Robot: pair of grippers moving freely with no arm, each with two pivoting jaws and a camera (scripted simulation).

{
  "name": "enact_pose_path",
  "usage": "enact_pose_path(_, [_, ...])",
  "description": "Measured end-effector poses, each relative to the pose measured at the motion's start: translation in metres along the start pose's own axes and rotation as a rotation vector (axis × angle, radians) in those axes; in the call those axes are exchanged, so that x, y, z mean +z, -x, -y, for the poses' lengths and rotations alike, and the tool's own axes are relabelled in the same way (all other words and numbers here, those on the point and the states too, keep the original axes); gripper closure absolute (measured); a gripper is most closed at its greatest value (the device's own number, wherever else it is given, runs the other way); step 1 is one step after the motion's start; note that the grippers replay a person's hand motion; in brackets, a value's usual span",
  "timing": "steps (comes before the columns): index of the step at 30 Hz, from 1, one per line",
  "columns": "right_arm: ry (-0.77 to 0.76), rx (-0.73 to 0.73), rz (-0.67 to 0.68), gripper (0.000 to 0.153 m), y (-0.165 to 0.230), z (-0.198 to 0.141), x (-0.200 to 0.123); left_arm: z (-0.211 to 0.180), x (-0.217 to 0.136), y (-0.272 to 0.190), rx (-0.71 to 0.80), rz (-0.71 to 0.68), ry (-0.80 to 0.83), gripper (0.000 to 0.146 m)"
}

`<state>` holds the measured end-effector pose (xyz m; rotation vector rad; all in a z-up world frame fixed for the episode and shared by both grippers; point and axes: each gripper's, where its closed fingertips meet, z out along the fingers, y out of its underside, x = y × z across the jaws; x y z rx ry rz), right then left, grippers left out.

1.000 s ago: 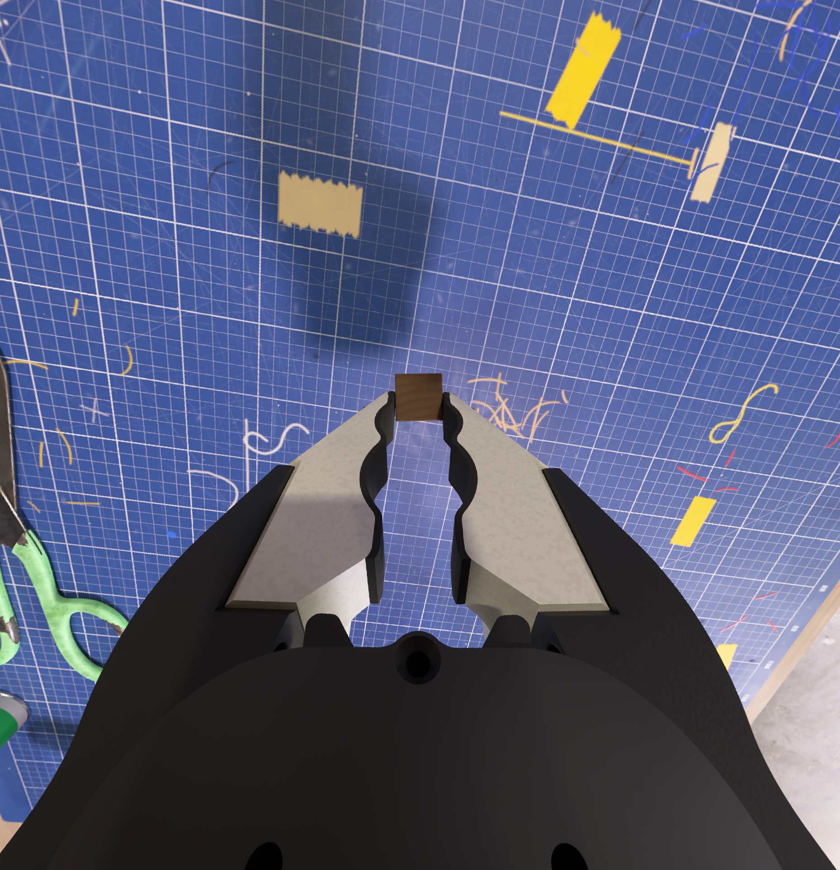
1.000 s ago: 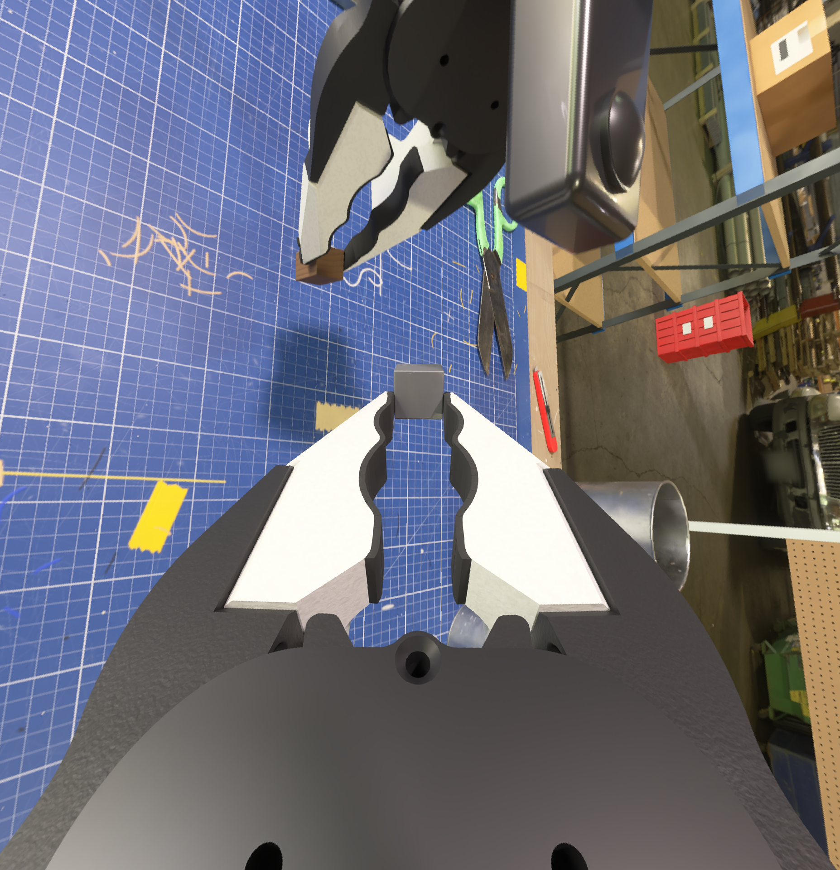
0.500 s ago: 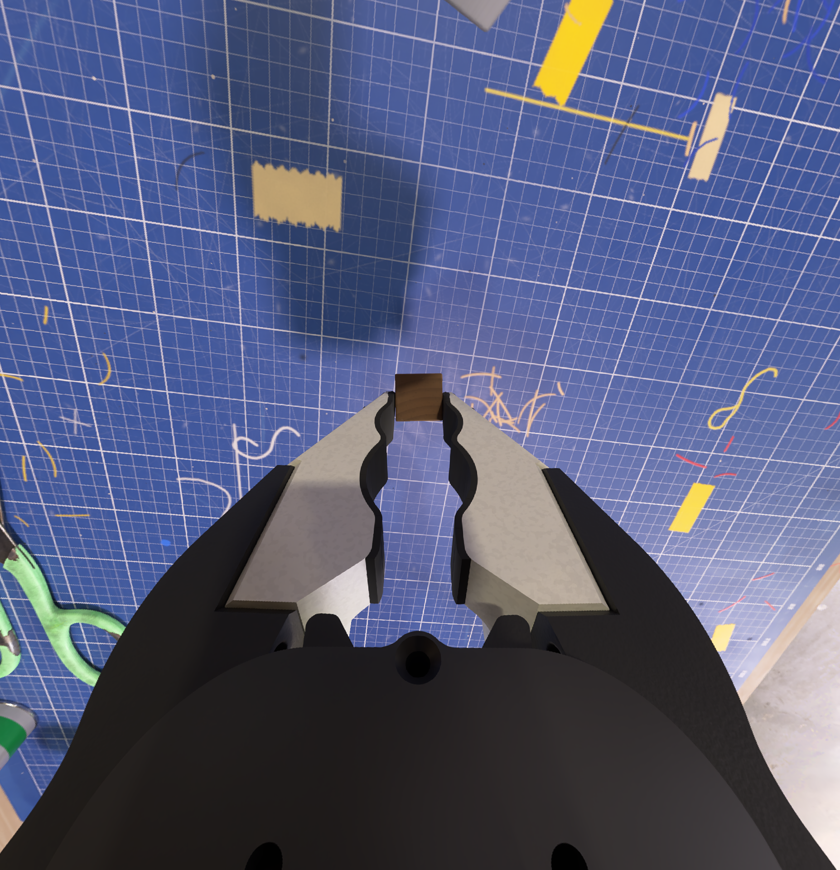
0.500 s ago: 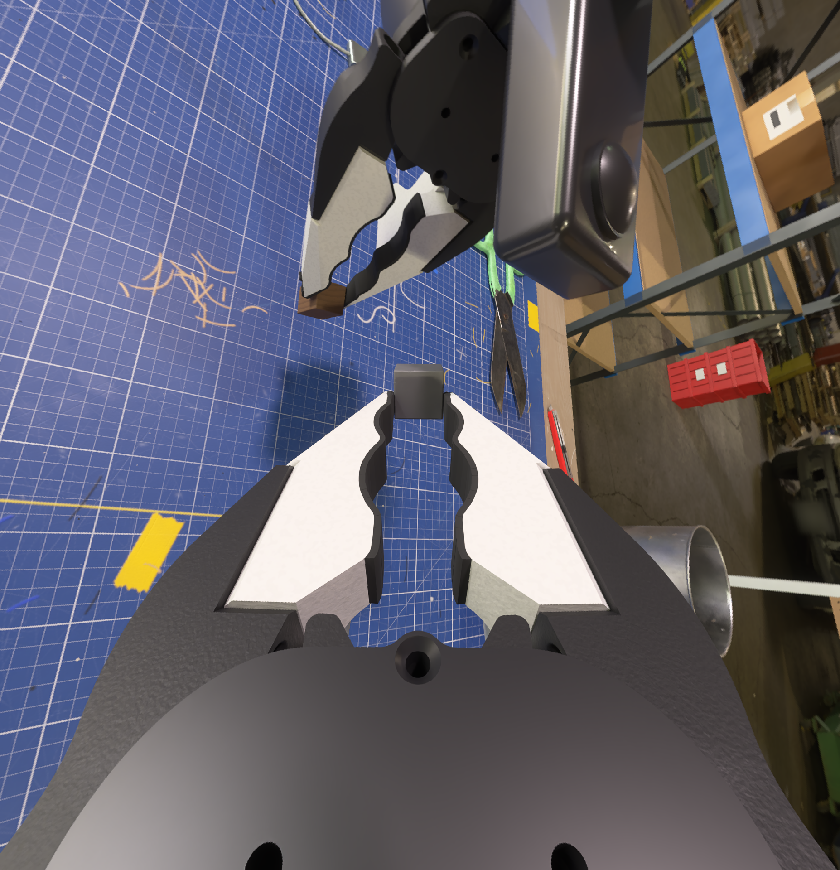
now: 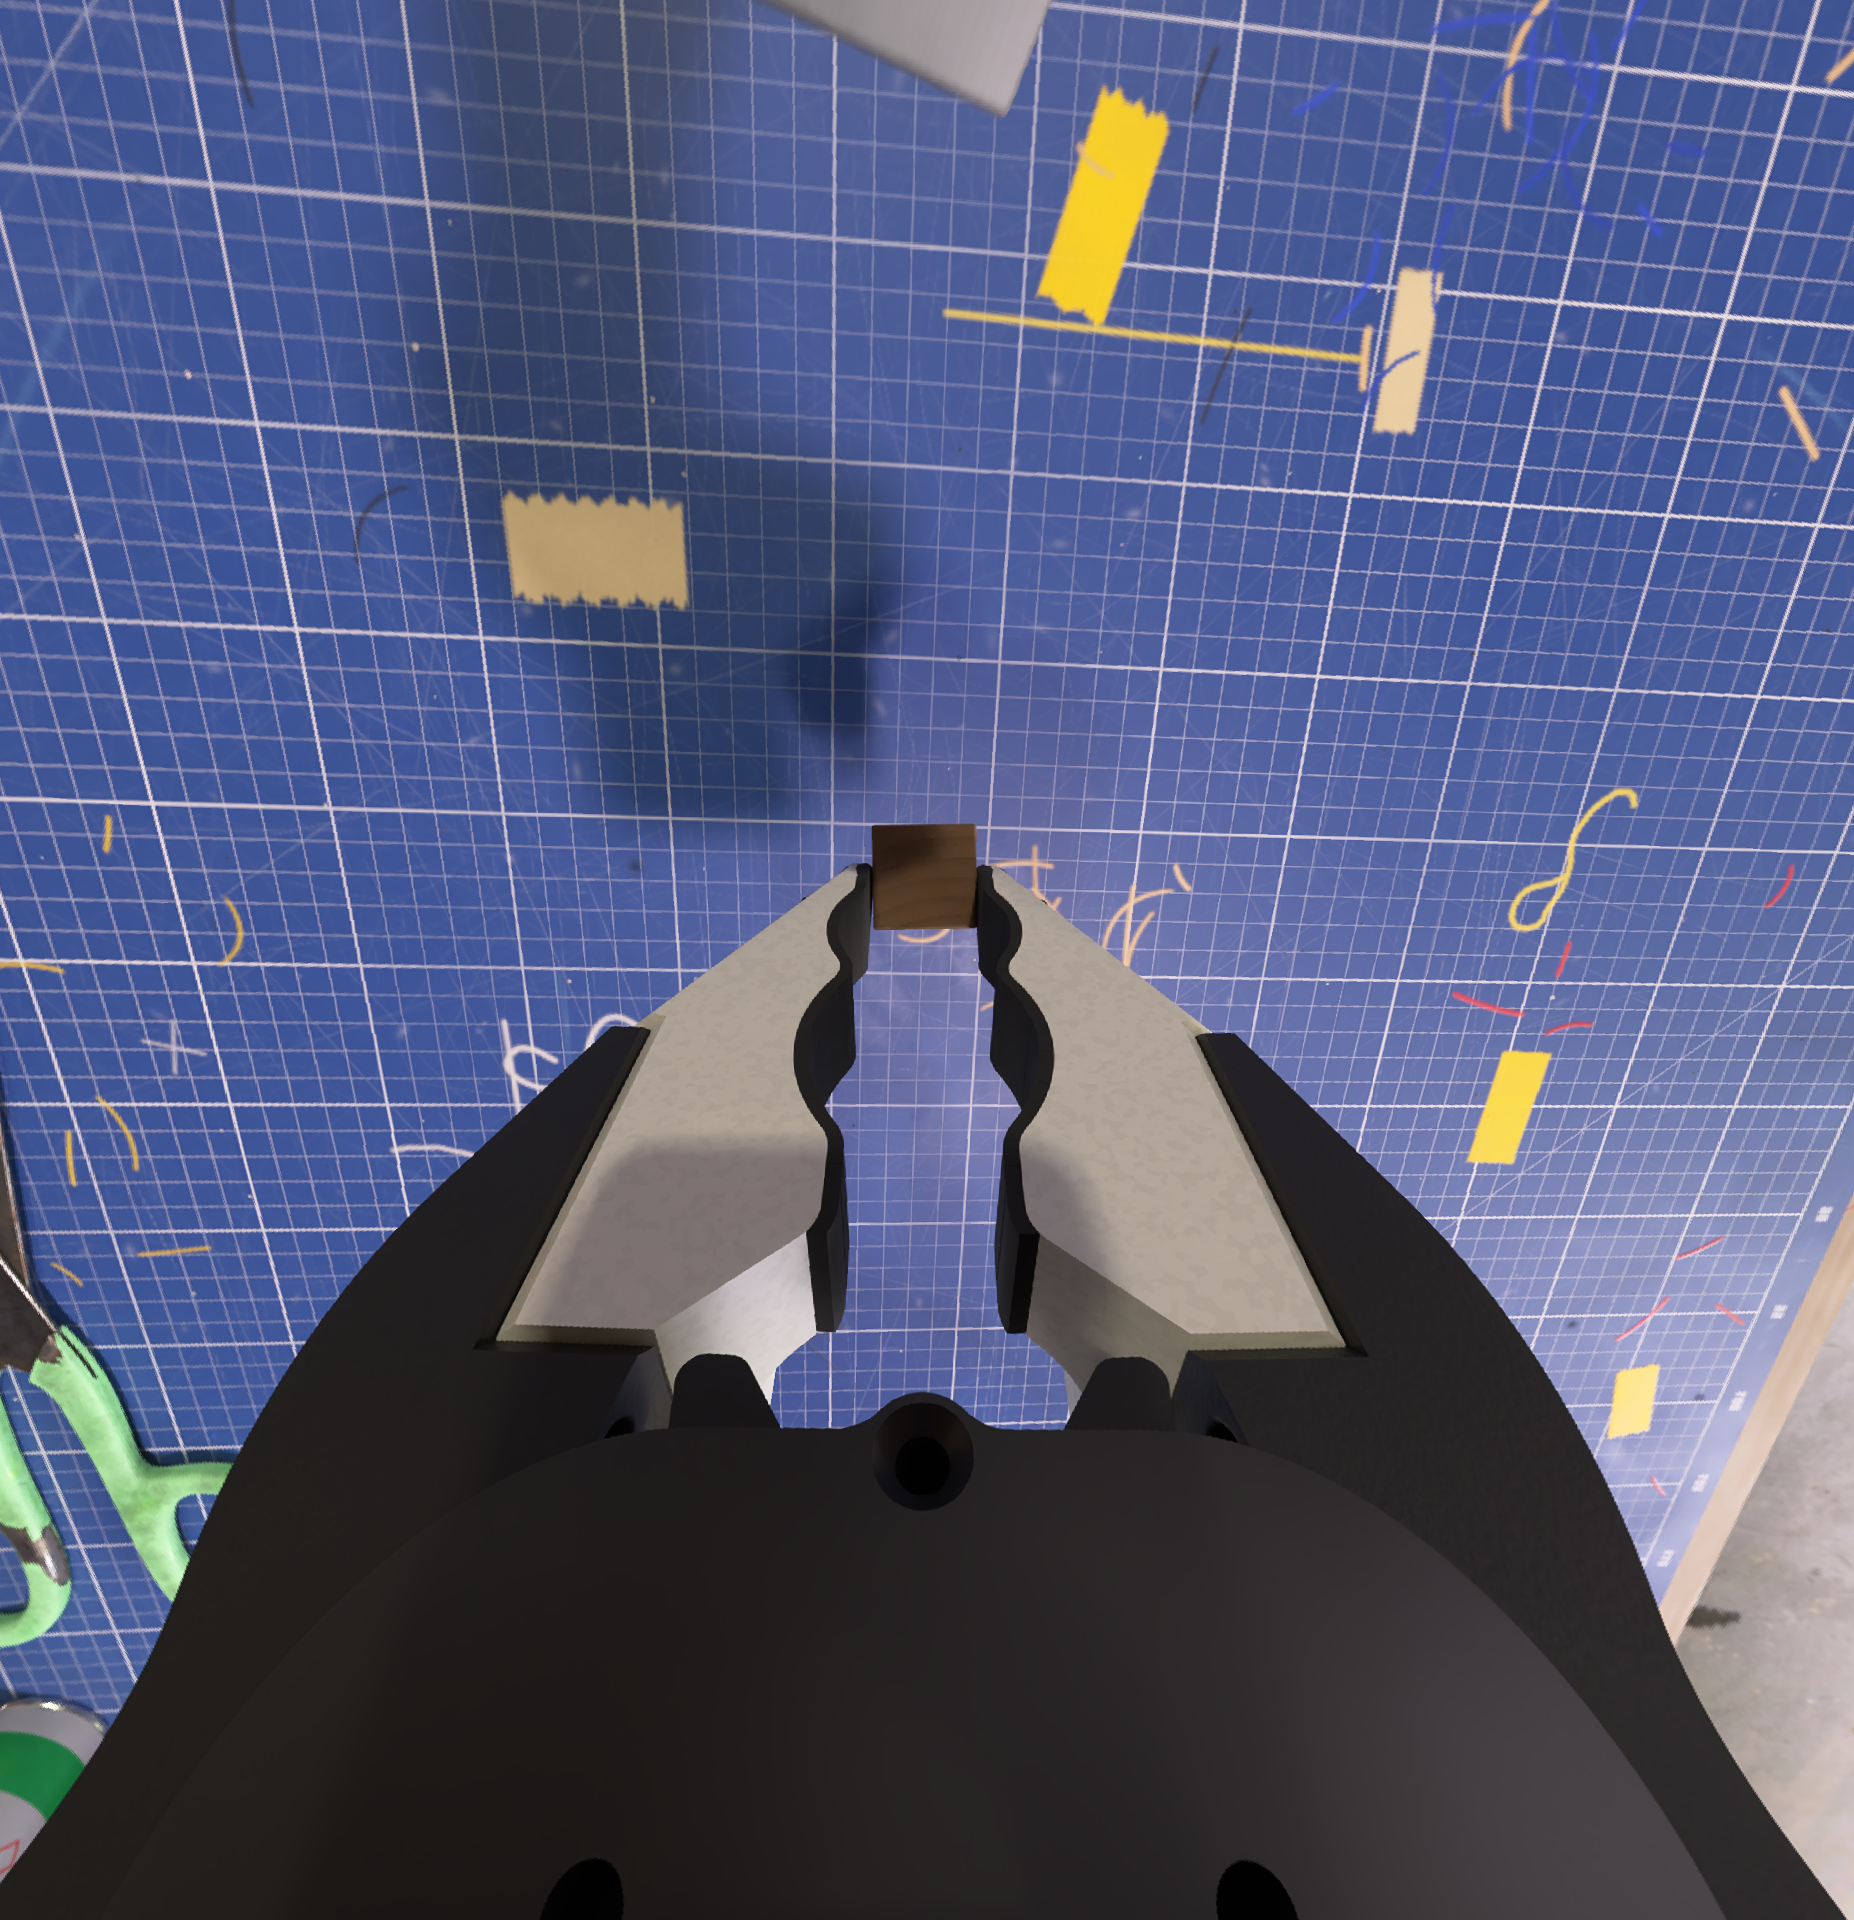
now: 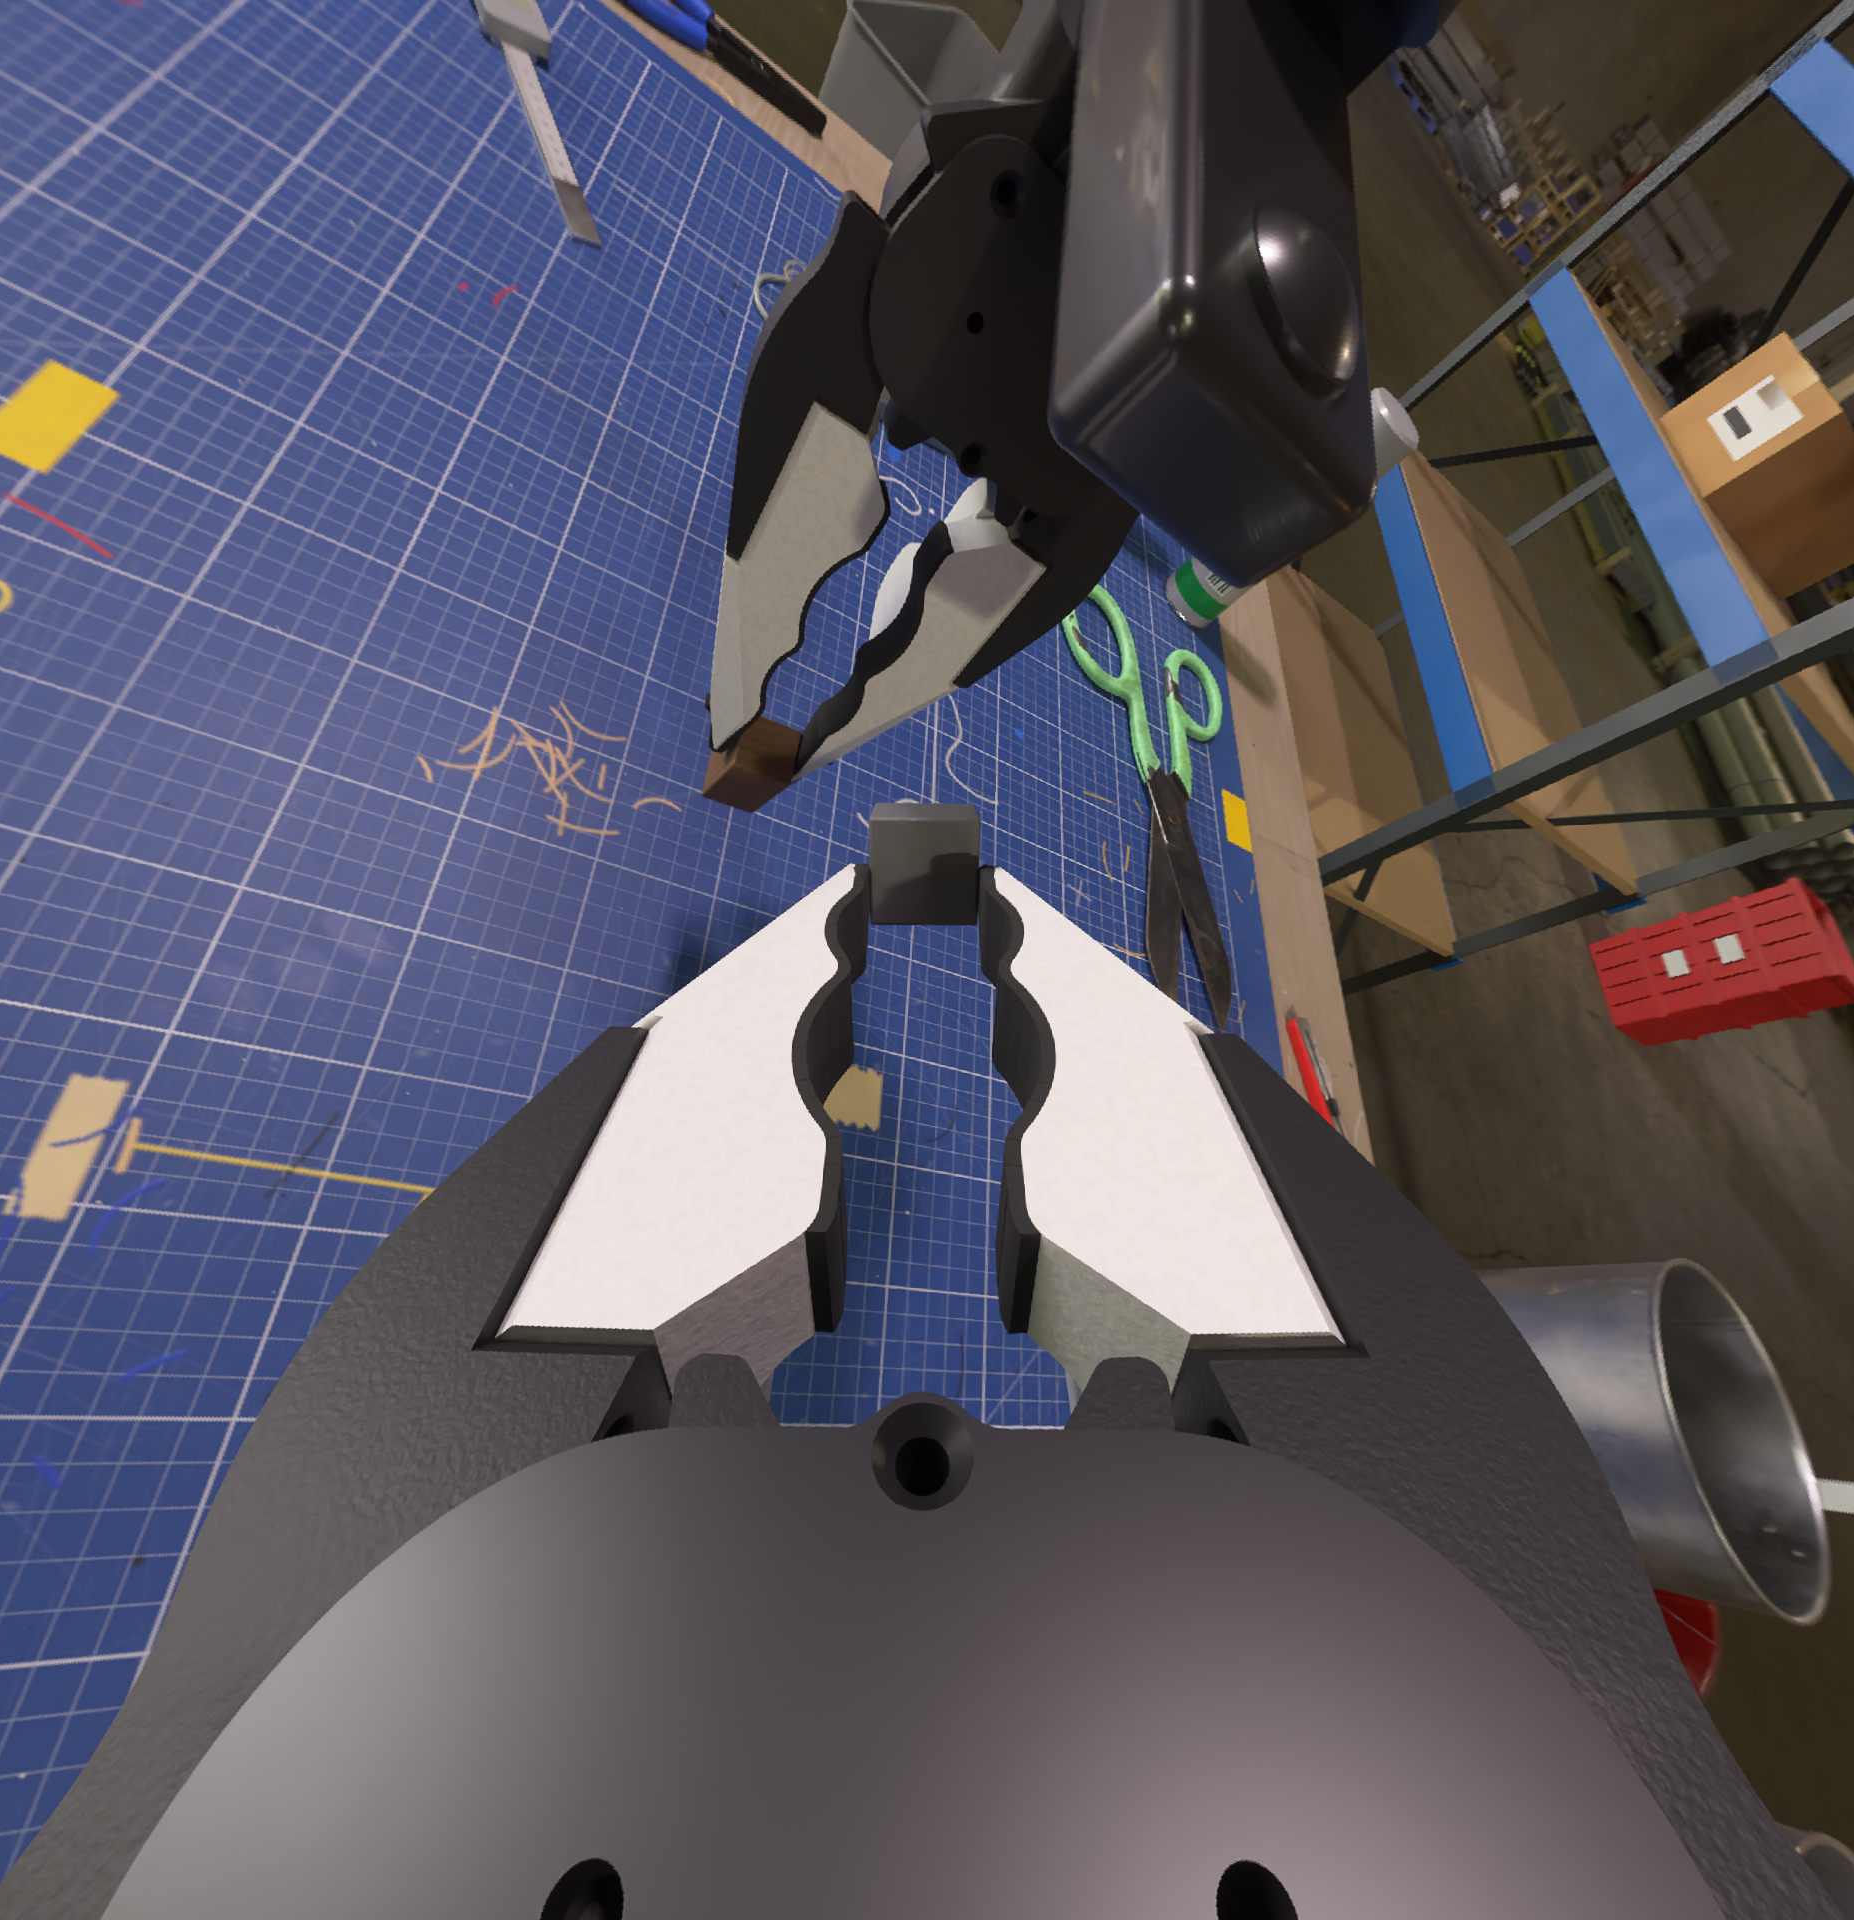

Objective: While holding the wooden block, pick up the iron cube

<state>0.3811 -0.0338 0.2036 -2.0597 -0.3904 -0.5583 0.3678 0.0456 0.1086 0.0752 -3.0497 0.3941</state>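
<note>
My right gripper [image 6: 923,883] has its jaws pinched on the iron cube [image 6: 923,864], held at the very fingertips and clear of the blue cutting mat [image 6: 310,665]. My left gripper [image 5: 923,899] has its jaws clamped on the wooden block [image 5: 923,876], also at the tips, above the mat. I judge the pick-up step essentially done: both pieces are aloft. Next move calls for steady grip pressure on both and no contact between the grippers, since the right wrist view shows the block-bearing tips just beside the cube. Pose: left points steeply down at the mat; right looks along the mat towards green-handled scissors [image 6: 1146,707] near the bench edge, a metal tube [image 6: 1712,1444] at its right.
</note>
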Motion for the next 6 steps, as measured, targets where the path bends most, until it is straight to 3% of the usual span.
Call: enact_pose_path(6, [0.043,0.033,0.022,0.132,0.0046,0.0014,0.0081,0.0029,0.0005,-0.006,0.028,-0.019,-0.005,0.126])
